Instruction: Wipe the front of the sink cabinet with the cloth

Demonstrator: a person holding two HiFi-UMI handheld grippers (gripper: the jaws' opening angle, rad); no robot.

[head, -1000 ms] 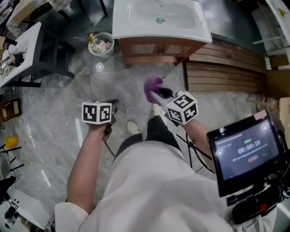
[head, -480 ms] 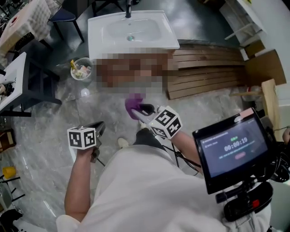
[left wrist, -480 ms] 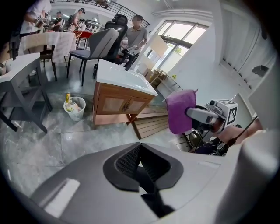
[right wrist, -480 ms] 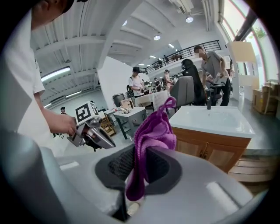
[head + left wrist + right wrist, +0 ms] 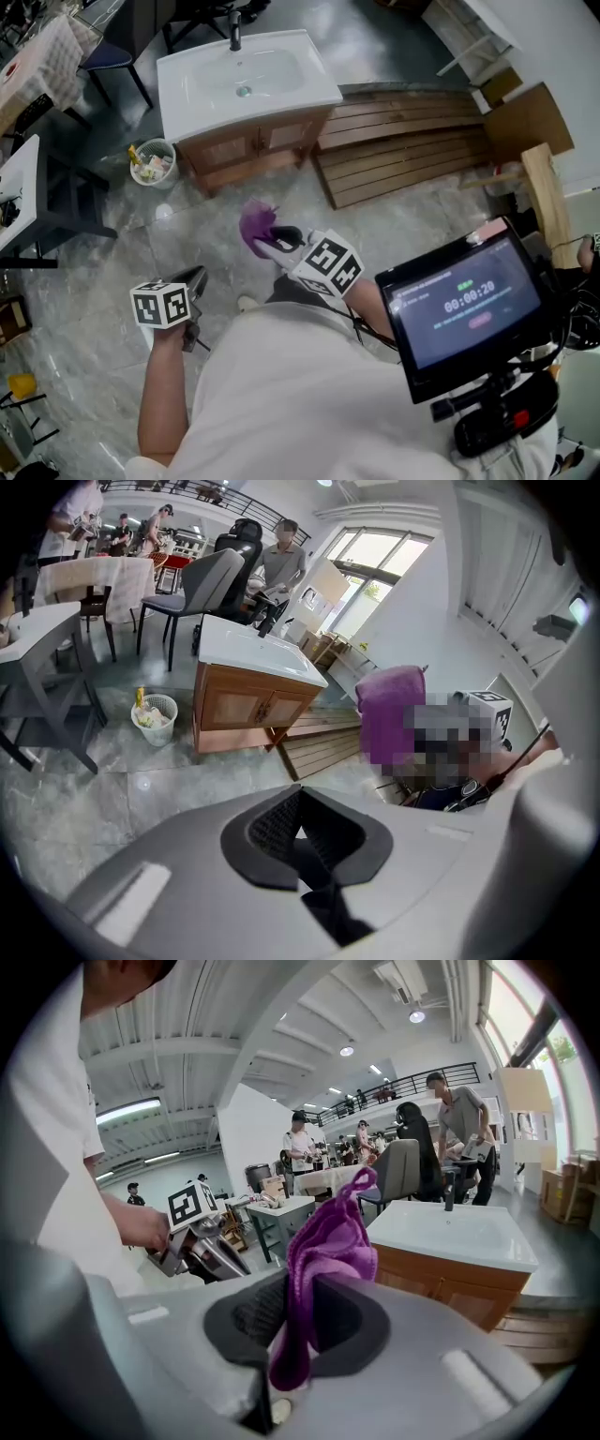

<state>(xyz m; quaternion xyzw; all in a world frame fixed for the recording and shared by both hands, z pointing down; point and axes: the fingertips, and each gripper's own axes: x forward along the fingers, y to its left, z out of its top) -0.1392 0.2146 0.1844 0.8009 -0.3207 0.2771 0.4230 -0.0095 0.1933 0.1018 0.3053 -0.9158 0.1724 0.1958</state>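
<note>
The sink cabinet (image 5: pixel 246 155) lies straight ahead of the right claw (image 5: pixel 272 240) and well apart from it, with bare floor (image 5: pixel 103 253) between them. Its wooden door front faces the person, and its long axis runs crosswise to the reach, tilted a little so that the end by the waste basket (image 5: pixel 152 161) sits lower in the head view. The right claw is clamped tight on the purple cloth (image 5: pixel 254 224), which bunches up out of the jaws and flops forward toward the cabinet. A shorter tail hangs back between the pads. The cloth is in the air, touching nothing but the claw.

The left claw (image 5: pixel 194 279) is further from the cabinet than the right one, off toward the basket side. Its jaws are closed together with nothing in them. The right claw is the nearer of the two and carries the cloth, so I judge the wipe to be its job. It has to close the gap and bring the cloth flat against the doors, then sweep along the cabinet's length.

The white basin (image 5: pixel 239 77) caps the cabinet, overhanging the front slightly. A stack of wooden slats (image 5: pixel 403 150) lies on the floor just beside the cabinet, on the side away from the basket. The floor is glossy grey stone. Beyond the cabinet the gripper views show an open hall with chairs, tables and people standing about.
</note>
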